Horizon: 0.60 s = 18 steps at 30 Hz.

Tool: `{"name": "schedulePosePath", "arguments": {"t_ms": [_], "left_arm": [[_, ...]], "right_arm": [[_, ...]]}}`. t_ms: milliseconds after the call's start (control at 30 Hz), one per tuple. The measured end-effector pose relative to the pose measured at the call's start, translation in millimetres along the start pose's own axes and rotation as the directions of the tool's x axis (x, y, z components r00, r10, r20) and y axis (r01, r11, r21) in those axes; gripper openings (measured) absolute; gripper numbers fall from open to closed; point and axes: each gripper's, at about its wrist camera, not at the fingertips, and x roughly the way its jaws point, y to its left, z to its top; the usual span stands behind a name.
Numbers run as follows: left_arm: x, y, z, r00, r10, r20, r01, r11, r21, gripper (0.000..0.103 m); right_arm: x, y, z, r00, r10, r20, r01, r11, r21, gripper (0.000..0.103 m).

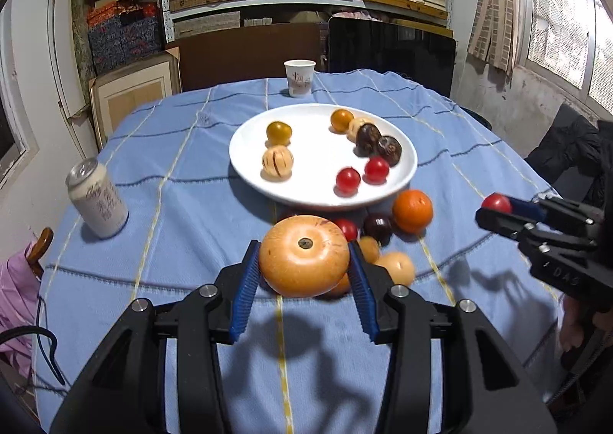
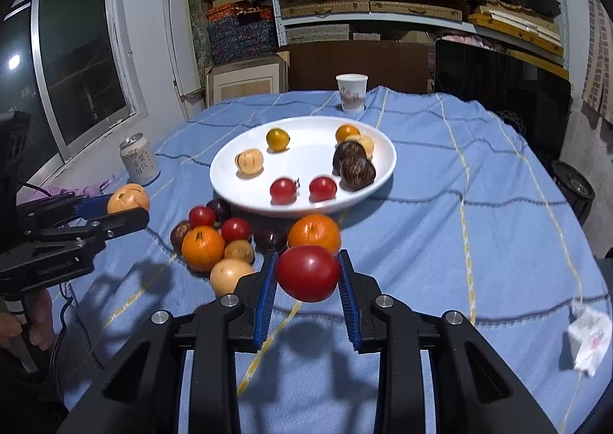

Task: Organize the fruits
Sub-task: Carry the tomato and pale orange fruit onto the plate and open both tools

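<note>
both grippers are carrying fruit: left gripper (image 1: 304, 261) jaws clamping a tan gourd-like fruit (image 1: 304, 256), right gripper (image 2: 307, 277) jaws clamping a red tomato (image 2: 308, 273). eight fruits are sitting on the white plate (image 2: 230, 181); roughly nine are waiting just before it.

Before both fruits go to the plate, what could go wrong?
1. The left hand-held gripper grips the round orange fruit only at its sides; it may slip.
2. The plate already holds fruits in pairs; a dropped red fruit could roll and scatter them.
3. The loose pile lies below both grippers.
</note>
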Motion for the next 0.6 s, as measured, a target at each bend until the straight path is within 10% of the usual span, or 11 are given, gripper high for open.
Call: {"name": "schedulePosePath", "arguments": {"t_ms": [600], "left_arm": [[122, -1, 77, 0.996, 0.011, -0.093, -0.012, 1.0, -0.01, 0.044]], "right_arm": [[114, -12, 106, 0.999, 0.007, -0.035, -0.008, 0.999, -0.039, 0.031]]}}
